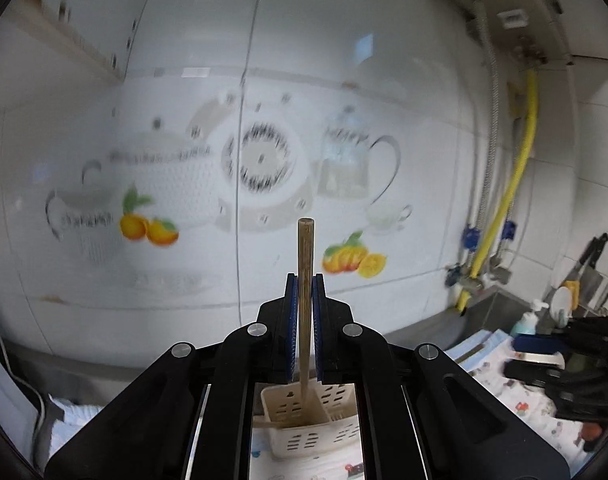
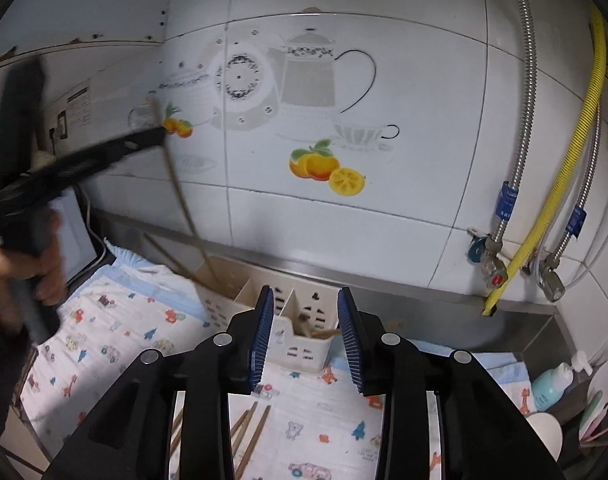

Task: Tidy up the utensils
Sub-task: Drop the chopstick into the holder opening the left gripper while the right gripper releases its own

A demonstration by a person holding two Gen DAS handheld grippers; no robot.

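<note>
My left gripper is shut on a wooden chopstick held upright, its lower end inside the left compartment of the cream slotted utensil holder. In the right wrist view the left gripper shows blurred at the left, holding that chopstick down into the holder. My right gripper is open and empty, just in front of the holder's right end, where some wooden utensil ends stick out. Several loose chopsticks lie on the patterned cloth below it.
A tiled wall with teapot and orange decals stands behind the holder. Pipes, valves and a yellow hose run at the right. A soap bottle and bowls sit at the lower right. A tablet leans at the left.
</note>
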